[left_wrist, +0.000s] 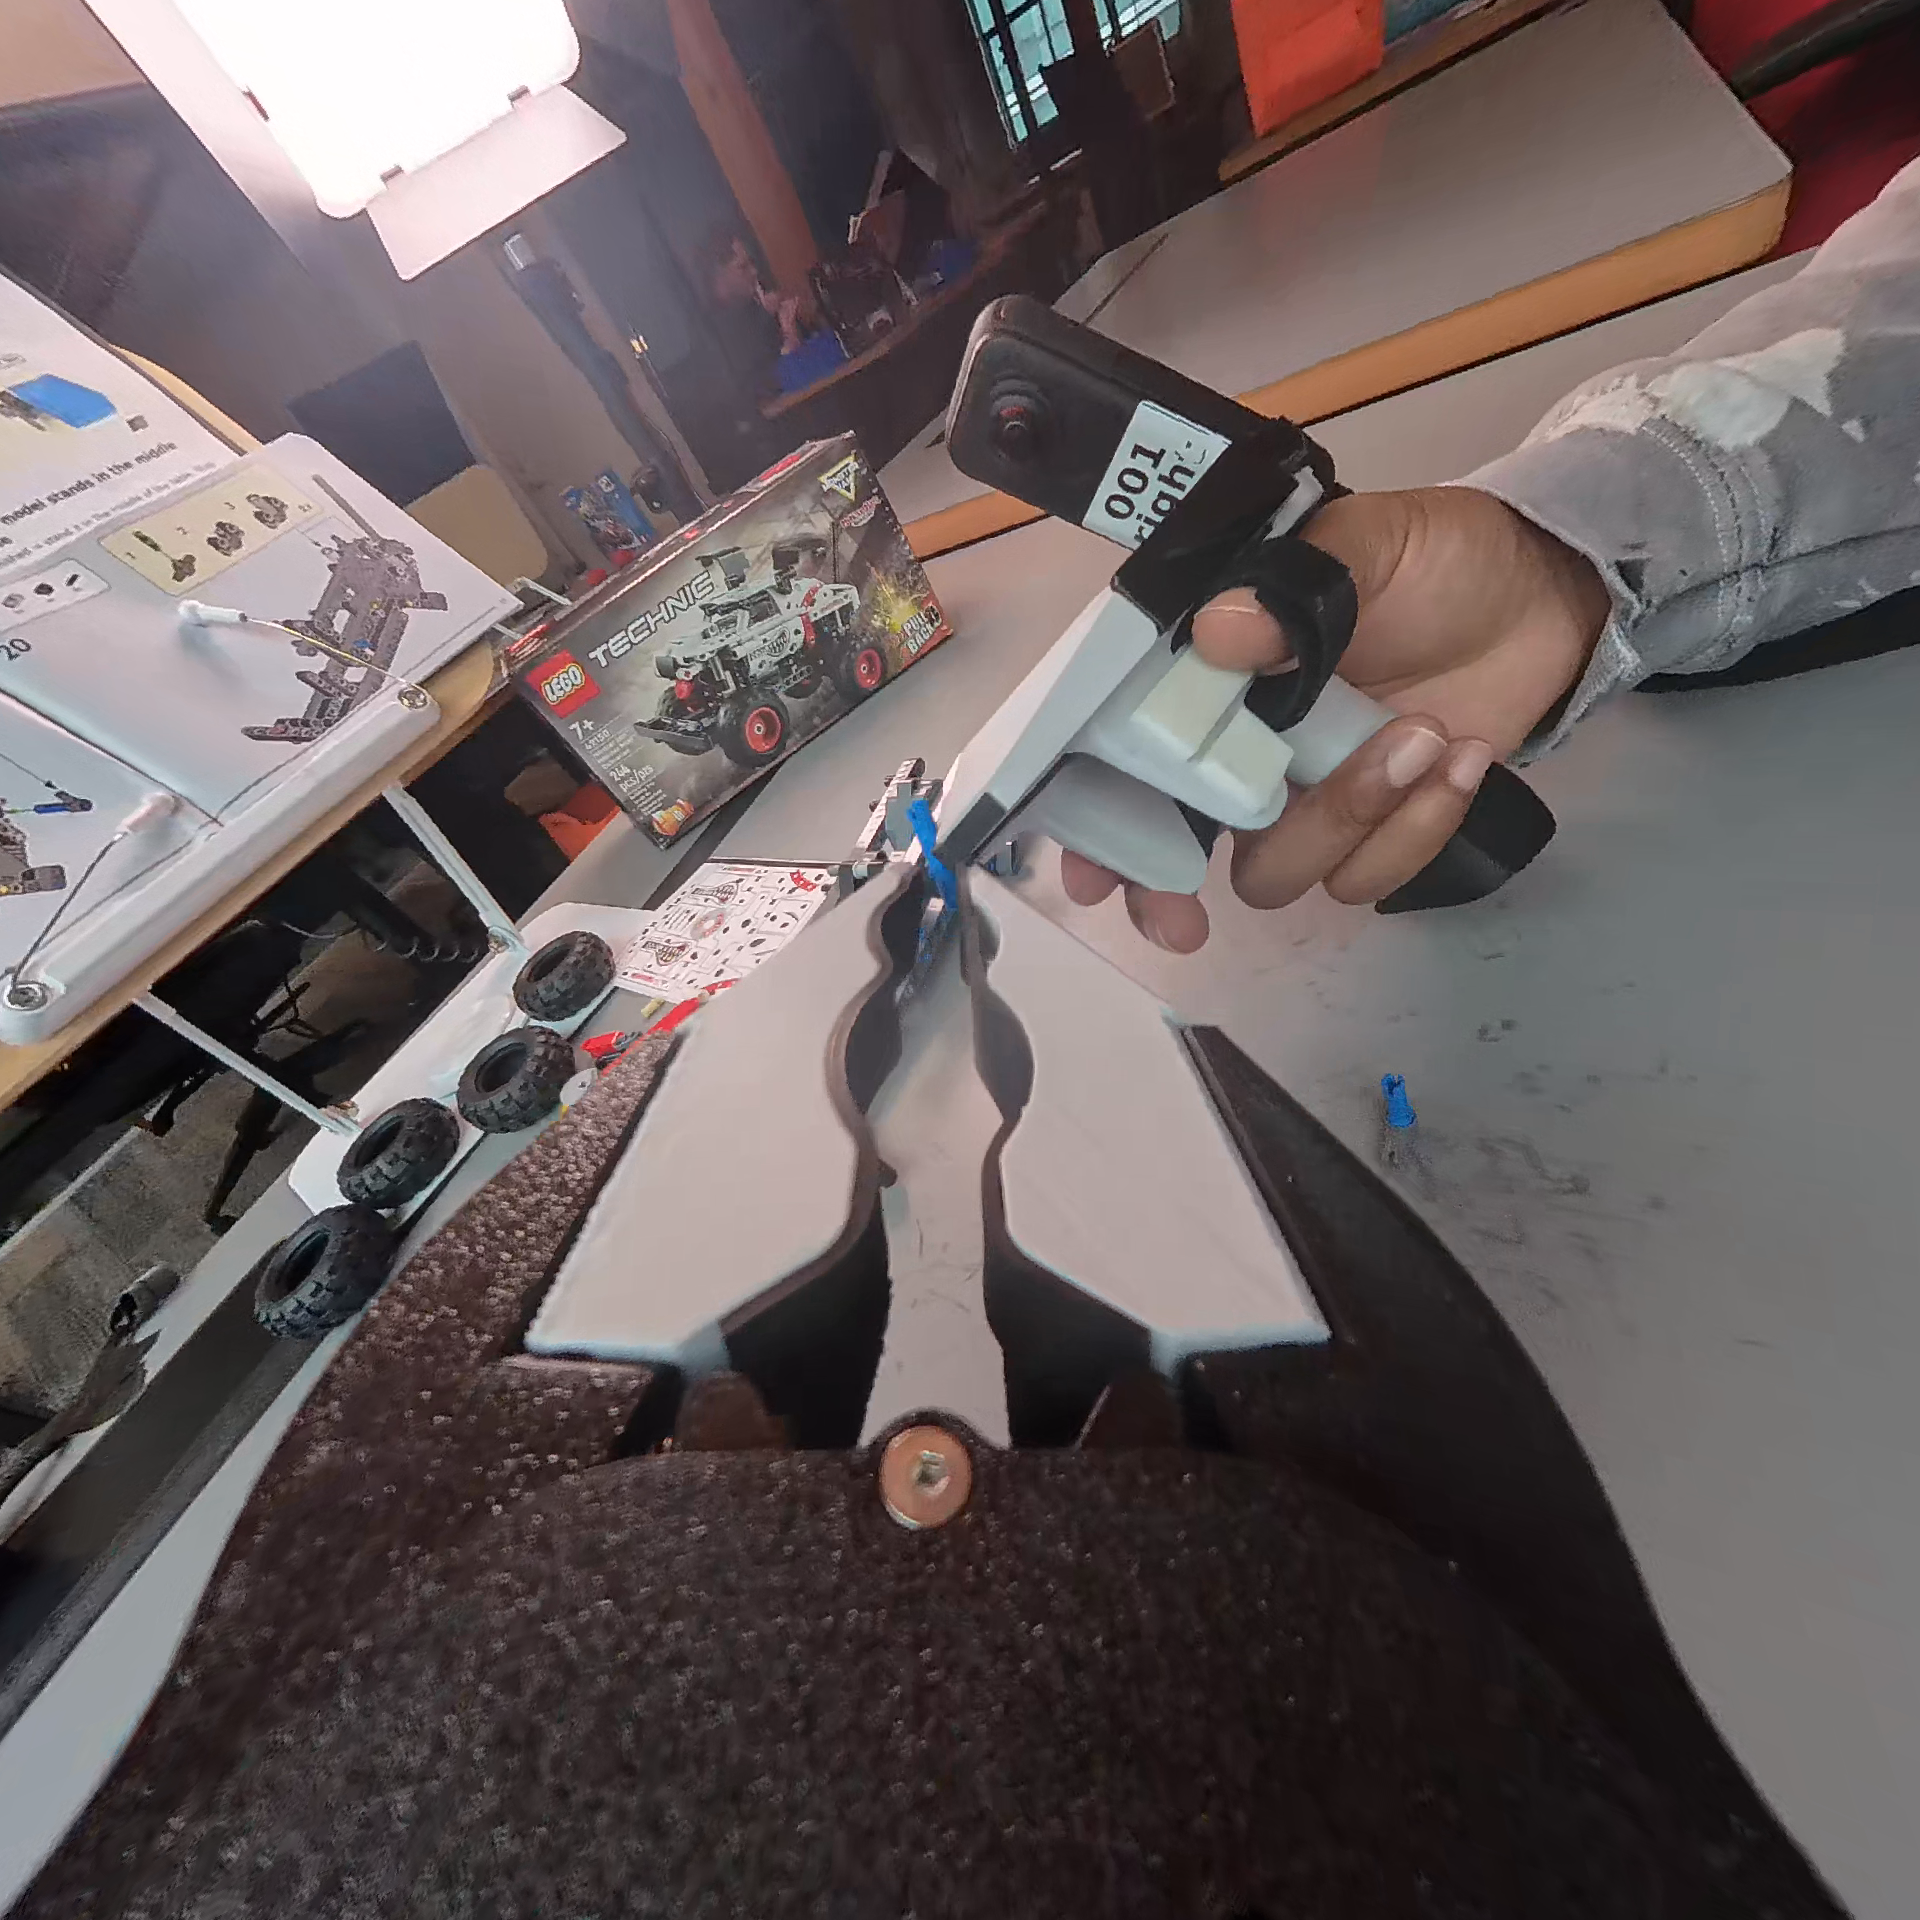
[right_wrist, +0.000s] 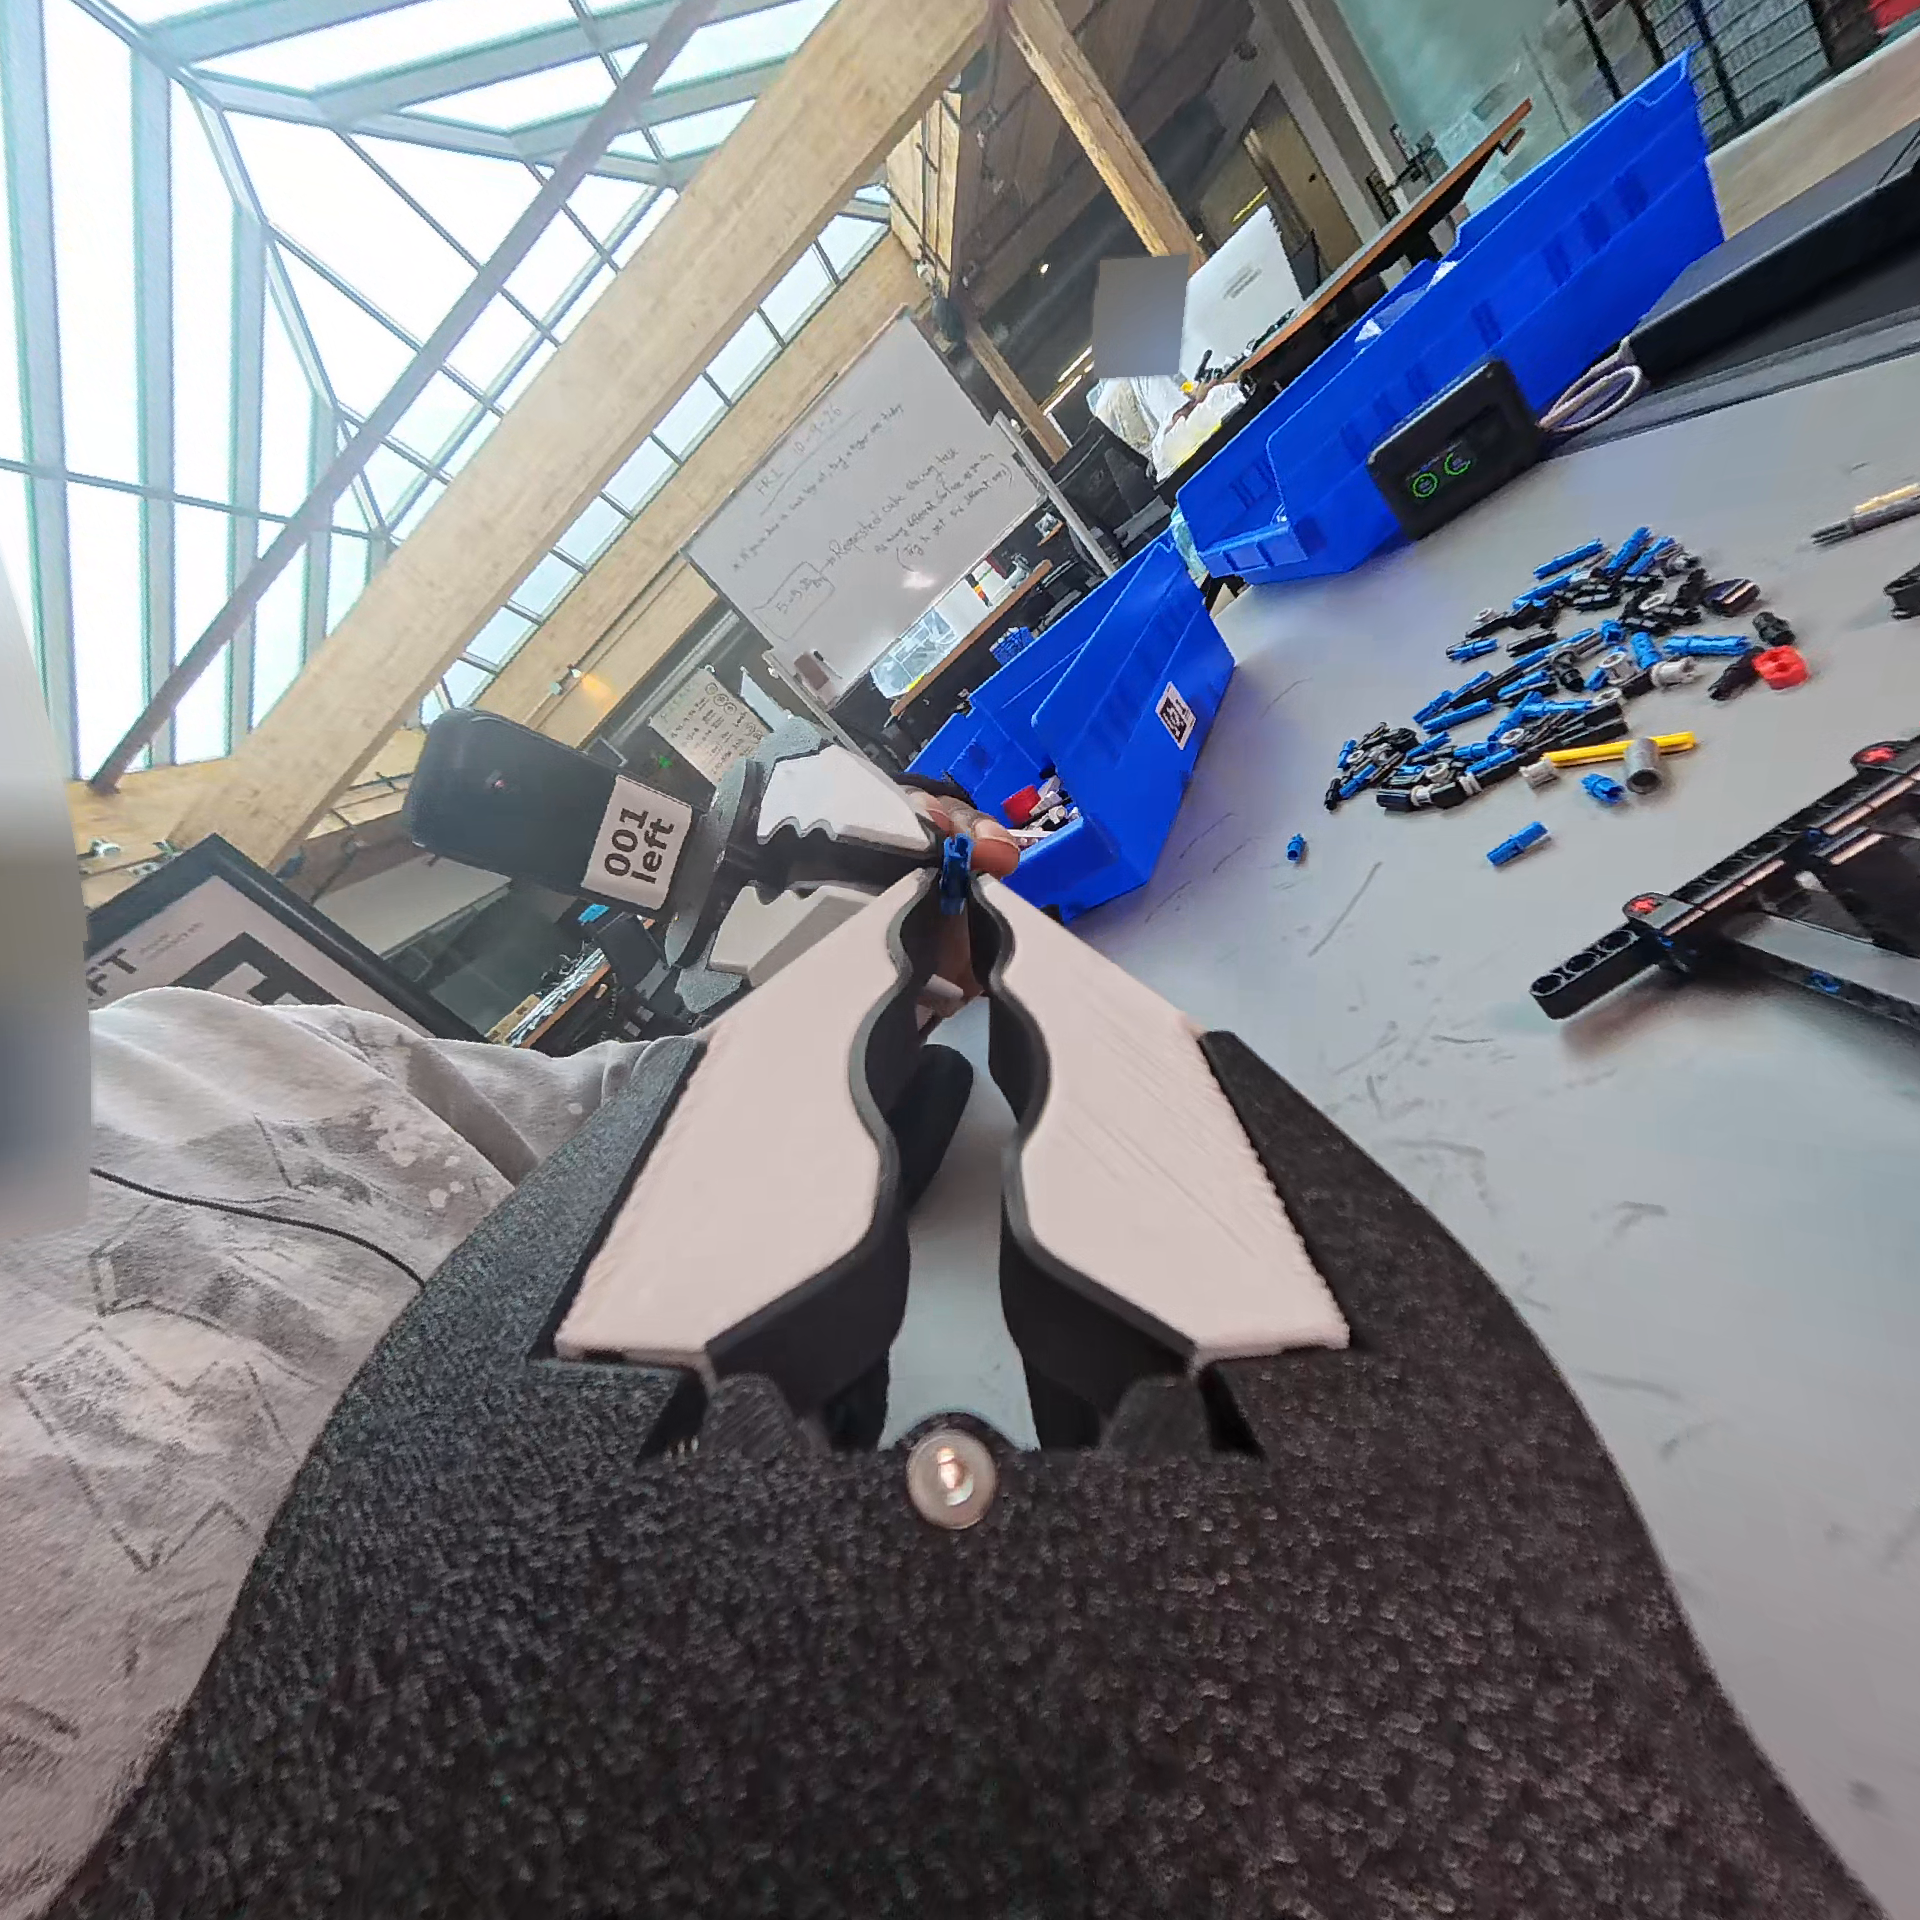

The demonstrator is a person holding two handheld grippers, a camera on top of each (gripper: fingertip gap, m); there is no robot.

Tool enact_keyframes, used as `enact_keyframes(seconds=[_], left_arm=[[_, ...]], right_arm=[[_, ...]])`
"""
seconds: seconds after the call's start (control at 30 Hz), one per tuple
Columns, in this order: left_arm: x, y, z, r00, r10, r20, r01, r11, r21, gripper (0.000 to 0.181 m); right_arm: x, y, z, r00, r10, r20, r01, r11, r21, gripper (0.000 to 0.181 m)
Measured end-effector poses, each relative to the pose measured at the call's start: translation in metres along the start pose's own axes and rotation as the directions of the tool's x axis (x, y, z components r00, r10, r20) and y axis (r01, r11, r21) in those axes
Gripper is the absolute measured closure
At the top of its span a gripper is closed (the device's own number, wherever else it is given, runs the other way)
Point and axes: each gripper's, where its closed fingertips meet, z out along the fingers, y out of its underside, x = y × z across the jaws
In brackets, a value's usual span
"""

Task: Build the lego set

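**Carefully: a blue pin between two tools**

Right now your left tool [left_wrist: 925,883] is clamped narrow on a small grey-and-blue lego sub-assembly [left_wrist: 902,821], held up off the worktop [left_wrist: 1558,1039]. Your right tool [right_wrist: 951,883] is pinched narrow on a blue pin [right_wrist: 954,868], and its tips meet the left tool's tips in mid-air.

The risk, as I judge it, is the pin: it is thin and gripped only at the fingertips, so a skewed push could twist it out and drop it, as one loose blue pin [left_wrist: 1397,1099] already lies on the worktop. Pressing hard could also swivel the sub-assembly in your left grip.

For room, the worktop under both tools is bare. The tyres [left_wrist: 457,1122] and set box [left_wrist: 727,644] sit to your left, the loose parts pile [right_wrist: 1558,686] and black frame [right_wrist: 1714,914] to your right.
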Motion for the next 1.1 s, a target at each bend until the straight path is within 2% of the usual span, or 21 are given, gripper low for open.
enact_keyframes(seconds=[0.03,0.17,0.57,0.63,0.73,0.97,1.1], left_arm=[[-0.0011,0.0005,-0.0009,1.000,0.011,0.001,-0.011,1.000,-0.004,0.179],[-0.0018,0.0006,-0.0018,1.000,0.010,-0.001,-0.010,1.000,-0.006,0.180],[0.0024,-0.0011,-0.0003,1.000,-0.020,-0.019,0.021,1.000,0.014,0.164],[0.0022,0.0001,0.0006,1.000,-0.014,-0.011,0.015,1.000,0.007,0.165],[0.0057,0.0014,0.0018,1.000,-0.016,-0.025,0.017,1.000,0.002,0.177],[0.0041,-0.0004,-0.0007,0.999,-0.033,-0.035,0.033,0.999,0.001,0.180],[0.0031,-0.0032,-0.0040,0.994,-0.080,-0.070,0.082,0.996,0.018,0.180]], right_arm=[[0.0000,0.0004,-0.0013,1.000,-0.005,-0.001,0.005,1.000,-0.007,0.177],[-0.0024,0.0036,-0.0031,0.999,-0.041,-0.005,0.041,0.999,-0.022,0.177],[-0.0023,0.0010,-0.0034,0.999,-0.039,-0.025,0.040,0.999,0.022,0.176],[-0.0033,0.0025,-0.0027,0.999,-0.045,-0.027,0.045,0.999,0.017,0.177],[-0.0023,0.0014,-0.0033,0.998,-0.056,-0.039,0.057,0.998,0.025,0.176],[-0.0042,0.0006,-0.0043,0.999,-0.043,-0.016,0.043,0.999,0.029,0.177],[-0.0087,0.0031,-0.0056,0.992,-0.124,-0.001,0.124,0.992,-0.013,0.177]])
